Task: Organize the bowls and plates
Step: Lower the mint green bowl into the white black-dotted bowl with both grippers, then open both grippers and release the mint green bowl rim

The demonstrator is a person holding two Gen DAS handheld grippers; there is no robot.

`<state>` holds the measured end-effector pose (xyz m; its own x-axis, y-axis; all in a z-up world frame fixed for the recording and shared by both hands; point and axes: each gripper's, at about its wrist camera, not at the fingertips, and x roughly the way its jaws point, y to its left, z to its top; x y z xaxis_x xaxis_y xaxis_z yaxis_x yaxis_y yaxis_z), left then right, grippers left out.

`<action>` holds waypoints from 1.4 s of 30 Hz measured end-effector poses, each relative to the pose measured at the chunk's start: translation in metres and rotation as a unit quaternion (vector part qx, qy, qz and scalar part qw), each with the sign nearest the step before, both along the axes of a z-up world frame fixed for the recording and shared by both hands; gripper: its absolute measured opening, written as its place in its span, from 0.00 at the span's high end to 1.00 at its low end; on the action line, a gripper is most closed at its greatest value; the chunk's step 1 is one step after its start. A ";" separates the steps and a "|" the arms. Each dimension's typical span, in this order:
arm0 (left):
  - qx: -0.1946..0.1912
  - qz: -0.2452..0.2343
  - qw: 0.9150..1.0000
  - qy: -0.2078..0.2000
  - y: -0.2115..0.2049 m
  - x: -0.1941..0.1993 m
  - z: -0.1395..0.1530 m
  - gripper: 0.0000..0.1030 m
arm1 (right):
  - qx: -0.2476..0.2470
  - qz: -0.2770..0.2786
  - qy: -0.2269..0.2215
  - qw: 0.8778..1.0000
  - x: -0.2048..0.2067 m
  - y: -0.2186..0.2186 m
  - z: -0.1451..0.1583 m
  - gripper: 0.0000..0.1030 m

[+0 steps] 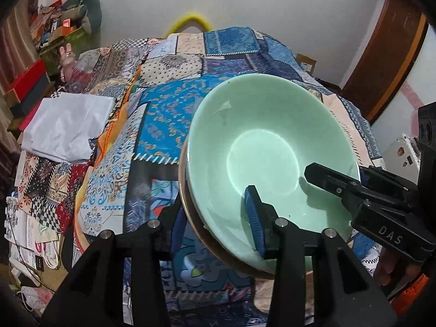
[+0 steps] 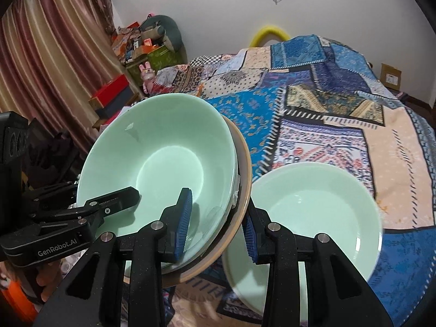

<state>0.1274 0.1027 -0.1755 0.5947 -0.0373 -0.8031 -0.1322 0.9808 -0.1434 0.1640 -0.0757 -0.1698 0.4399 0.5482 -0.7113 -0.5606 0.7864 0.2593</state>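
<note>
A lived-in bedroom in a home.
A bed point(image 1: 190, 87) is filling most of the room, lying under a patchwork quilt point(image 2: 327, 125), while striped curtains point(image 2: 49, 62) are hanging along one side. Boxes point(image 2: 111, 92) and bags are piling up in the far corner beside a pink toy rabbit point(image 1: 66, 57), papers point(image 1: 32, 234) are spilling over the floor, and a wooden door point(image 1: 387, 62) is standing at the plain white wall.

Bed point(image 2: 340, 114) covered by patchwork quilt point(image 1: 169, 114), blues and beige. White folded cloth point(image 1: 68, 125) lies on quilt near left edge. One pale green bowl point(image 2: 321, 212) sits directly on quilt, right side, upright.
</note>
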 end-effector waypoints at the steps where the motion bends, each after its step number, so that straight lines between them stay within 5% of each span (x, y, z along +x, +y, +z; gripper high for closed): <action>1: 0.000 -0.003 1.000 -0.001 -0.004 0.000 0.001 0.60 | 0.000 -0.003 -0.001 1.000 0.000 -0.004 0.001 0.69; 20: 0.004 -0.067 0.998 0.000 -0.081 0.023 0.008 0.60 | 0.002 -0.066 -0.012 0.998 -0.005 -0.077 0.009 0.69; 42: 0.005 -0.092 0.994 0.060 -0.114 0.056 -0.044 0.60 | -0.010 -0.090 0.039 0.995 0.013 -0.108 -0.031 0.69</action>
